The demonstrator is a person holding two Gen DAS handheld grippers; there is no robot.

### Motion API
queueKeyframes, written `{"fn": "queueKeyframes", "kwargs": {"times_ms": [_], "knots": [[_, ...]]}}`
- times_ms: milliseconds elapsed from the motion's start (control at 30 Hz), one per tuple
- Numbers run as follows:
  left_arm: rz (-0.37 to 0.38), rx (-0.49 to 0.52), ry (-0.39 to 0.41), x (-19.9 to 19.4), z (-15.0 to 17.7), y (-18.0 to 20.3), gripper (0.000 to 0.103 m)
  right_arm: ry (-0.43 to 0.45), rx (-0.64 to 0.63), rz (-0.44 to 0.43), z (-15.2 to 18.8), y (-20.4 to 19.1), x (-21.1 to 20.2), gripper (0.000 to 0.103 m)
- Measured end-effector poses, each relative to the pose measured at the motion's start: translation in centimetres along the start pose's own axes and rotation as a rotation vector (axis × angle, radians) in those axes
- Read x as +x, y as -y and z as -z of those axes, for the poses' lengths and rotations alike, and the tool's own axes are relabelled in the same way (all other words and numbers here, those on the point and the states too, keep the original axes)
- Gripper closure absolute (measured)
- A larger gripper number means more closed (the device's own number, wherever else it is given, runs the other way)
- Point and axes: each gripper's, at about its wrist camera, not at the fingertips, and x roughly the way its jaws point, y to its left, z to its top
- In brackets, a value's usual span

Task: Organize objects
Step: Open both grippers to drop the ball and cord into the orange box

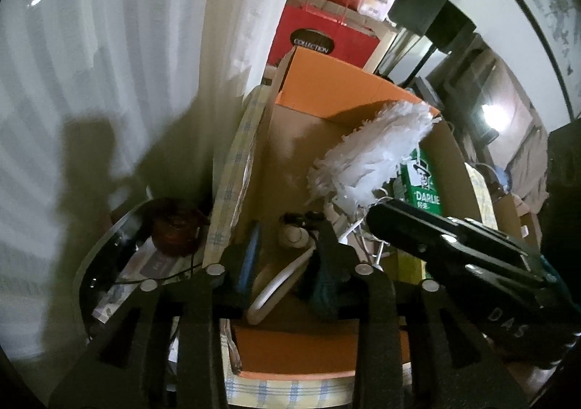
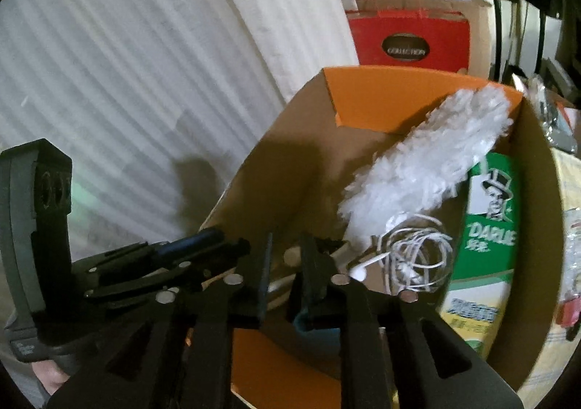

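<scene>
Left fingers (image 1: 328, 253) stand well apart over the open box (image 1: 290, 140); a pale curved handle (image 1: 279, 282) lies slantwise in the gap between them, and nothing shows them pressing on it. Right fingers (image 2: 314, 260) stand only a narrow gap apart; a strip of the same pale handle shows low in that gap, and I cannot tell whether they pinch it or merely straddle it.

The task's thing, as I judge it, is the white duster (image 2: 425, 155). It is inside the box, with its fluffy head leaning up toward the far right corner against the orange flap (image 2: 381, 100). Its long axis runs from that corner down and back toward both pairs of fingers, so the handle end is the near end and the head the far one.

From the right fingers the base of the head lies just ahead and to the right, touching or just beside a tangle of white cable (image 2: 414, 256); a green carton (image 2: 486, 227) stands beyond that, against the right wall. The right hand looks the nearer to the head, the left the better placed over the handle. Any grasp should probably close across the handle, at right angles to that slanted axis; the cable beside it could be snagged and dragged along.
</scene>
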Motion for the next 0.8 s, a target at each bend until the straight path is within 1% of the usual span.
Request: {"fn": "queueKeyframes", "kwargs": {"times_ms": [33, 133, 333, 400, 467, 533, 567, 633, 667, 700, 733, 800], "knots": [[-0.010, 0.004, 0.010, -0.3, 0.0, 0.1, 0.059, 0.007, -0.003, 0.005, 0.0, 0.0, -0.3, 0.082], [-0.009, 0.008, 0.026, -0.9, -0.1, 0.4, 0.054, 0.030, -0.003, 0.013, -0.2, 0.2, -1.9, 0.080], [-0.010, 0.019, 0.052, -2.0, -0.2, 1.3, 0.043, 0.081, -0.002, 0.033, -0.3, 0.7, -5.0, 0.067], [-0.006, 0.020, 0.057, -2.4, -0.2, 1.6, 0.040, 0.098, -0.006, 0.047, -0.2, 0.8, -6.1, 0.058], [-0.002, 0.020, 0.062, -2.7, -0.2, 1.9, 0.035, 0.110, -0.013, 0.064, -0.1, 0.8, -7.0, 0.055], [0.001, 0.021, 0.069, -3.0, -0.2, 2.3, 0.027, 0.122, -0.018, 0.087, 0.1, 1.0, -7.8, 0.052], [0.002, 0.022, 0.071, -3.2, -0.2, 2.5, 0.025, 0.126, -0.021, 0.098, 0.2, 1.2, -8.2, 0.049], [0.006, 0.022, 0.073, -3.3, -0.3, 2.9, 0.014, 0.132, -0.026, 0.114, 0.4, 1.5, -9.0, 0.041], [0.010, 0.021, 0.074, -3.3, -0.3, 3.1, 0.013, 0.133, -0.030, 0.125, 0.5, 1.7, -9.4, 0.035], [0.013, 0.021, 0.074, -3.3, -0.4, 3.4, 0.011, 0.134, -0.033, 0.134, 0.6, 1.9, -9.7, 0.031], [0.014, 0.021, 0.075, -3.4, -0.3, 3.6, 0.009, 0.135, -0.037, 0.145, 0.7, 2.1, -10.1, 0.030], [0.020, 0.024, 0.077, -3.4, -0.3, 4.2, 0.009, 0.139, -0.042, 0.169, 1.1, 2.4, -10.8, 0.023]]}}
